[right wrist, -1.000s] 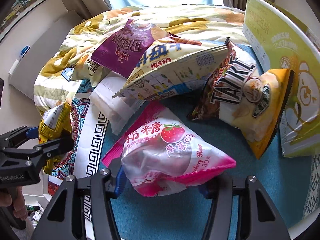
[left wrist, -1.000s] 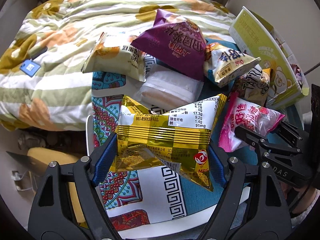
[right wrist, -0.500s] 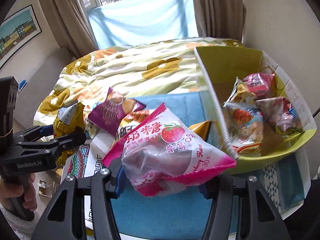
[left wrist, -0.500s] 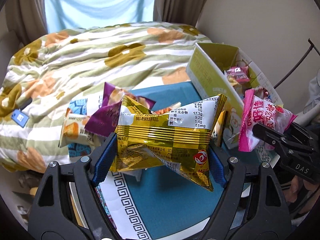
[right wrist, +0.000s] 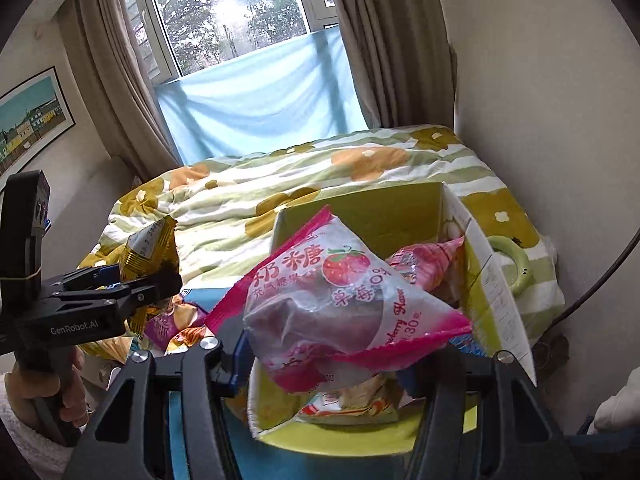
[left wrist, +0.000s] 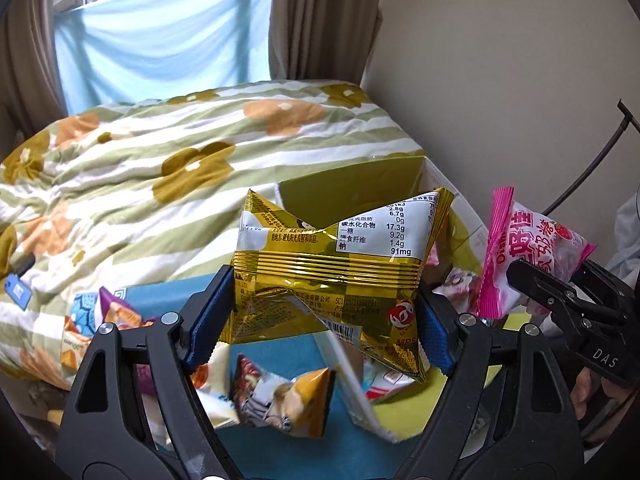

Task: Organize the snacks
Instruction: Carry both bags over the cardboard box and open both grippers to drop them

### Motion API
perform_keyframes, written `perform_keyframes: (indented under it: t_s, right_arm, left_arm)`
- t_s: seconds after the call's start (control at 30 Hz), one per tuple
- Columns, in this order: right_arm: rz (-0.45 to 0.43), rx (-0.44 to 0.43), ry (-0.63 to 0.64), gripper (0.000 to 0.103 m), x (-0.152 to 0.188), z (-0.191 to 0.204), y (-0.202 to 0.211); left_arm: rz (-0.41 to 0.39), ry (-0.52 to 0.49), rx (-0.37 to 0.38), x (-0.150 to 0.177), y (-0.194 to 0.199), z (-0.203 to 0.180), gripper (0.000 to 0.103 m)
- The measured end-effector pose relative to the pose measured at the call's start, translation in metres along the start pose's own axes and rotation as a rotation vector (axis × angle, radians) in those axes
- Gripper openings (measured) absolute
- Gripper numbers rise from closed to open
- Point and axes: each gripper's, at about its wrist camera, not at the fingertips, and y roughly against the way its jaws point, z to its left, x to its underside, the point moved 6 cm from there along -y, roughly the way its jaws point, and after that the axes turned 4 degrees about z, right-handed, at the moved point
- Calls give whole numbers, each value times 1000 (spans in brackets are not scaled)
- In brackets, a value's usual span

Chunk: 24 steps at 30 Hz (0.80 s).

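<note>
Lift done: both packets, low over the table a second ago, now hang above the box (right wrist: 404,216). Left gripper (left wrist: 326,316) pinches gold packet (left wrist: 336,276) mid-frame; right gripper (right wrist: 340,354) pinches pink packet (right wrist: 344,304). Release comes next.

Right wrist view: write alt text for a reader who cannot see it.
The right gripper holds a pink strawberry candy bag above an open yellow-green cardboard box that already contains snack packets. At left, the left gripper holds a gold snack packet; a floral quilt and window lie behind.

Gold packet (left wrist: 332,276), pink packet (right wrist: 340,308), both aloft.
</note>
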Motion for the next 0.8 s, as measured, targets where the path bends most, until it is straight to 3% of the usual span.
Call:
perform_keyframes:
  t_s: [0.27,0.4,0.6,0.8]
  right_arm:
    - [34,-14,16,52,-36,-73,-24]
    - [62,-33,9,52,-46,-96,-43]
    - [78,-59,-30,52,-52,-116,-59]
    - [118,-78,-24,52,-53,-119,-70]
  left_arm:
    - [90,9,-66,-41,-82,-46,81]
    - [118,23,-91,-44,-107,-49,94]
    - [142,12,-149,-31,-108,-45,94]
    - [144,71,-153,-14,-90,-27,94]
